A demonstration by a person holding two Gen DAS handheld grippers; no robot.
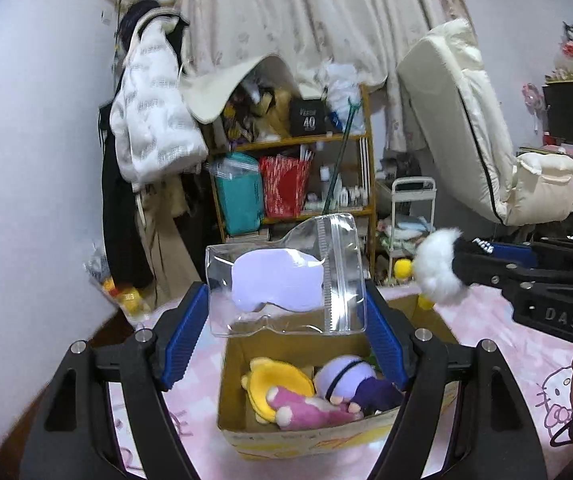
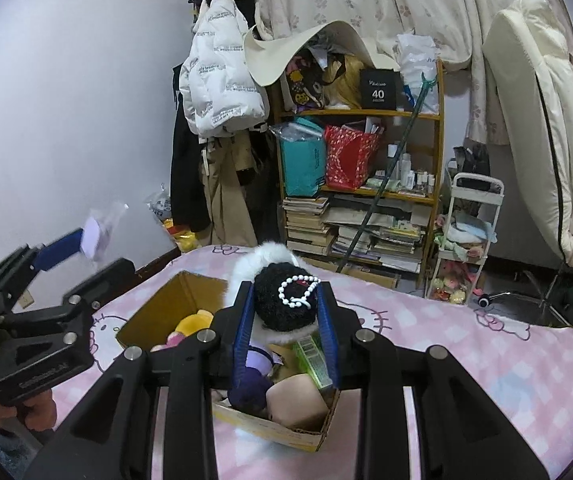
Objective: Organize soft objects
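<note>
Left gripper (image 1: 286,312) clamps clear pouch (image 1: 286,276), right gripper (image 2: 286,320) clamps black plush (image 2: 286,300); both above cardboard box (image 1: 286,436)

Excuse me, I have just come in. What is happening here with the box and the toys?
A person holds a gripper in each hand above an open cardboard box on a pink Hello Kitty bedspread. The left gripper is clamped on a clear plastic zip pouch with a pale lilac item inside. The right gripper is clamped on a black curly plush piece with white fur trim and a bead string. The box already holds a yellow, a pink and a purple plush toy.
</note>
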